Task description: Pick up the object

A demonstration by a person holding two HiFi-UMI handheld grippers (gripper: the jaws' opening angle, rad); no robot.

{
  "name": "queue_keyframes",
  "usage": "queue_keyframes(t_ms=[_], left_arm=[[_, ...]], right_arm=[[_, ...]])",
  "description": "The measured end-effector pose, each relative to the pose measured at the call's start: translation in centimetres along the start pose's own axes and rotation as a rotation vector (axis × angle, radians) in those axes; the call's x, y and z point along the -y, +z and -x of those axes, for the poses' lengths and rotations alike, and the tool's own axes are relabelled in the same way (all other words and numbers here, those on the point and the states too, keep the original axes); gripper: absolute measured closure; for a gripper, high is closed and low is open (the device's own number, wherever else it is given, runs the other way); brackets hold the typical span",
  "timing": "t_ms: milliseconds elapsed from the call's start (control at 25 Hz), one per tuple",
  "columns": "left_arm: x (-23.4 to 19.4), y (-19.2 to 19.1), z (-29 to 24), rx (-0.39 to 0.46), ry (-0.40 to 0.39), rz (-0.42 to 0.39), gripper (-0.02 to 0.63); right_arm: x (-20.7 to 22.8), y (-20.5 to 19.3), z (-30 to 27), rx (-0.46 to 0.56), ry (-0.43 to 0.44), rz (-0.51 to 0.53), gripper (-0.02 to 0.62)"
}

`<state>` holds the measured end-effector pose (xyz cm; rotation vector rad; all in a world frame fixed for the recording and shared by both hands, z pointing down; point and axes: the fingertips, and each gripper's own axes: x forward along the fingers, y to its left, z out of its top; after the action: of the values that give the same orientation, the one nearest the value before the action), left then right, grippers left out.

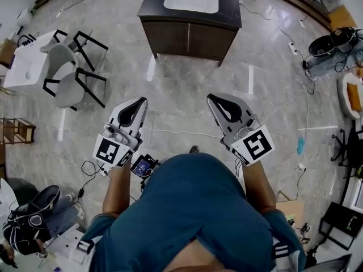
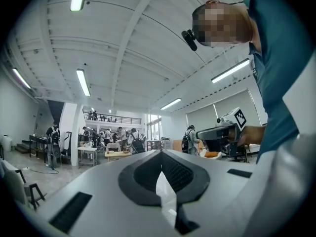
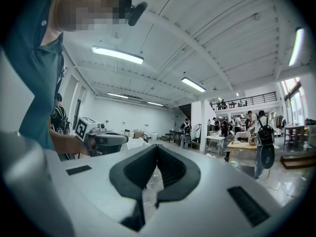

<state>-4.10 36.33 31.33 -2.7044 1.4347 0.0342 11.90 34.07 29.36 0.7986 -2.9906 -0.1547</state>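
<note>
Left gripper and right gripper, each with jaws together on nothing, are held level above a marble floor. A white cable crossing underfoot could catch a step, and jaws this tightly closed would likely knock an object aside rather than take it. No view shows which object is meant. Ahead, the dark cabinet carries a white sink, seemingly empty from this distance.

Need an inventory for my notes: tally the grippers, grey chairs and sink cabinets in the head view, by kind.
White hand-held two-jaw grippers: 2
Grey moulded chairs with black frames: 2
Dark vanity cabinet with white sink: 1
Total: 5
</note>
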Motion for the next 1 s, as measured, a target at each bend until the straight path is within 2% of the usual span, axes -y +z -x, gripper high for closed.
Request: queue_keyframes(t_ms=[360,600,840,1000], left_arm=[[-1.9,-0.8,-5.0,-0.024,0.007,-0.011,0.601],[-6.7,-2.4,-7.5,-0.030,-0.036,0.019,0.601],[-12.9,-1.1,-10.0,0.012,-0.093,-0.004,0.601],[-16.7,-1.5,-10.5,0.007,-0.118,-0.003,0.601]], right_arm=[[5.2,-1.8,-1.9,-0.002,0.010,-0.028,0.581],[8.0,-2.7,-5.8,-0.027,-0.050,-0.036,0.581],[9.7,-1.7,-11.7,-0.013,-0.096,-0.020,0.581],[10.1,-1.1,-15.5,-0.002,-0.112,-0.012,0.581]])
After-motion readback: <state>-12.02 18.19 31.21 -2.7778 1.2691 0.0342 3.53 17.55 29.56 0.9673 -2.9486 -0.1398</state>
